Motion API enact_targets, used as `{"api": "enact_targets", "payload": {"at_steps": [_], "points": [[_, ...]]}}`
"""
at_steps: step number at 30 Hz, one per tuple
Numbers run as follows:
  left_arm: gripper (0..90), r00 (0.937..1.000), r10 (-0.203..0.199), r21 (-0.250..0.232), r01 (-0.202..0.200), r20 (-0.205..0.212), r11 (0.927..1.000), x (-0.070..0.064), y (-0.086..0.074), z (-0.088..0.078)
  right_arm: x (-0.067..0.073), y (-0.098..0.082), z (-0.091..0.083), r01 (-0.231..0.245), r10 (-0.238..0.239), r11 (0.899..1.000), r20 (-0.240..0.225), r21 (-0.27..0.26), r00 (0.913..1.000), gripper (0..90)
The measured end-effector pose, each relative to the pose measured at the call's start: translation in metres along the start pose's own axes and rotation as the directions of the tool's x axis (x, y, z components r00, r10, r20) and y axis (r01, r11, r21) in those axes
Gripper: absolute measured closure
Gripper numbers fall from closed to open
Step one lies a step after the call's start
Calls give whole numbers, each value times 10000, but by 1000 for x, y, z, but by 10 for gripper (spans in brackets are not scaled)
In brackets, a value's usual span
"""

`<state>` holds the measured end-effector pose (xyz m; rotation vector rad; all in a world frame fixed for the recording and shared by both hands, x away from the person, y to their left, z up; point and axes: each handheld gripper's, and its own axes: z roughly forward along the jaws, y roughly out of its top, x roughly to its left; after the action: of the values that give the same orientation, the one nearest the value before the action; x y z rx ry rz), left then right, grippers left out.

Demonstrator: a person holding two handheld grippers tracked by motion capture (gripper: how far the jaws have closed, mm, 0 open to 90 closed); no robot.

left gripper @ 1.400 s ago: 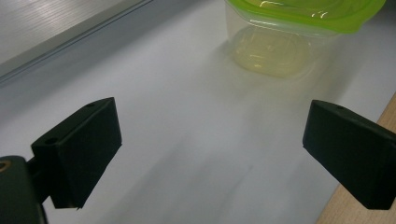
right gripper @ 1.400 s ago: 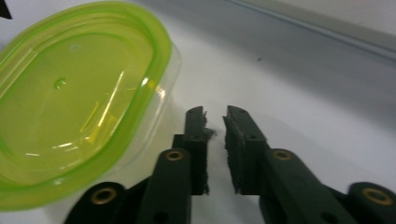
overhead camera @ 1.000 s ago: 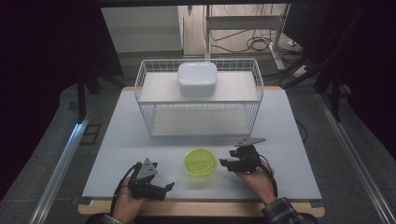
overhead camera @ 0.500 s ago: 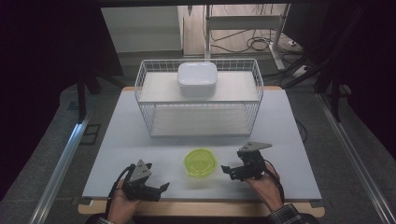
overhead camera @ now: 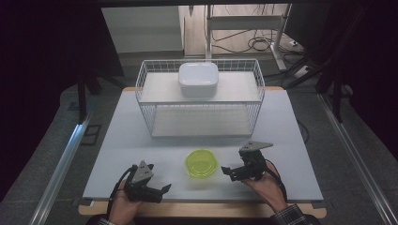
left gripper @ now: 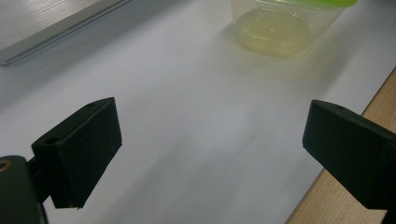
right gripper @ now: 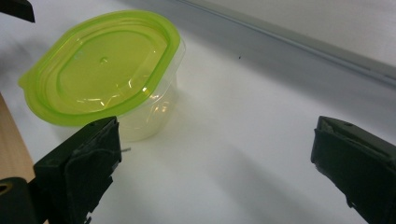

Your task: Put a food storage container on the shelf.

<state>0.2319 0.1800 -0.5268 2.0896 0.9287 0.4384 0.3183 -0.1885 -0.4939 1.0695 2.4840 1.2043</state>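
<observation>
A clear tub with a lime-green lid (overhead camera: 202, 162) stands on the white table (overhead camera: 131, 145) near the front, between my two grippers. My left gripper (overhead camera: 162, 191) rests at the front left, open and empty, its jaws pointing right toward the tub (left gripper: 280, 23). My right gripper (overhead camera: 229, 173) sits just right of the tub, also open with nothing in it. In the right gripper view the tub (right gripper: 102, 65) lies ahead and left of the gripper (right gripper: 215, 154), apart from the left jaw. In the left gripper view the gripper (left gripper: 212, 126) is over bare table.
A white wire rack (overhead camera: 199, 123) with two shelves stands across the middle of the table, and a white lidded box (overhead camera: 198, 79) sits on its upper shelf. The table's wooden front edge (overhead camera: 202, 208) runs just below both hands. Cables and metal frames lie on the floor behind.
My right gripper has drawn back a little to the right, away from the tub. My left gripper has slid slightly left toward the front edge. The tub has stayed put.
</observation>
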Motion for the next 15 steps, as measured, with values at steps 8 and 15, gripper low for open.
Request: {"api": "enact_targets", "payload": {"at_steps": [8, 15], "points": [[42, 10000, 26, 60, -26, -2, 10000, 0, 0, 1, 6, 8, -2, -173, 192, 9989, -440, 440, 9988, 127], [42, 10000, 41, 72, -41, -12, 10000, -1, 0, 2, 4, 21, 8, -1038, 1069, 9941, -1274, 306, 9861, 321]]}}
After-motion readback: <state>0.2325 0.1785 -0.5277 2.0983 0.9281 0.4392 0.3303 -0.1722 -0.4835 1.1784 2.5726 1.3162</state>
